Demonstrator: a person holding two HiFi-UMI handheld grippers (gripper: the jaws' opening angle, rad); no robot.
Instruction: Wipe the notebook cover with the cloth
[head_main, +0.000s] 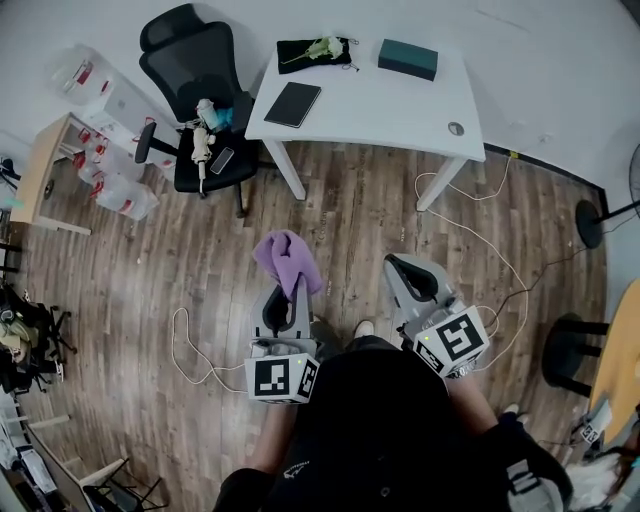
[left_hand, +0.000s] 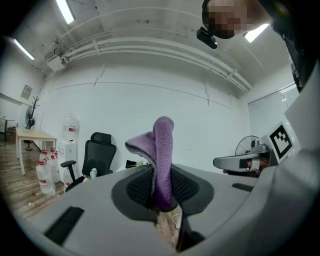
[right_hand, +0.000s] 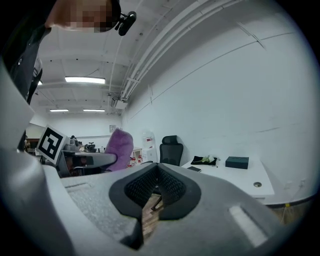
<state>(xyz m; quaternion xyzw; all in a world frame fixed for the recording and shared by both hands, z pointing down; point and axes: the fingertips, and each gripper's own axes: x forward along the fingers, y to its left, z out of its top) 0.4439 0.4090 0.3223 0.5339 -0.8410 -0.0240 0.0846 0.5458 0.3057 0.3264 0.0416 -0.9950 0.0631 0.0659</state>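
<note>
A black notebook (head_main: 292, 103) lies flat on the left part of the white table (head_main: 400, 105) far ahead; in the right gripper view the notebook (right_hand: 194, 169) is a thin dark slab on that table (right_hand: 245, 181). My left gripper (head_main: 289, 290) is shut on a purple cloth (head_main: 286, 260), which stands up from between the jaws, and the left gripper view shows the cloth (left_hand: 162, 160) pinched between the black pads. My right gripper (head_main: 408, 270) is shut with nothing in it. Both grippers hang over the wooden floor, well short of the table.
A teal box (head_main: 407, 58) and a dark mat with a pale flower (head_main: 315, 52) lie on the table's far side. A black office chair (head_main: 195, 90) stands left of the table. Cables (head_main: 470, 230) trail over the floor. Water bottles (head_main: 115, 185) stand at left, a fan base (head_main: 590, 222) at right.
</note>
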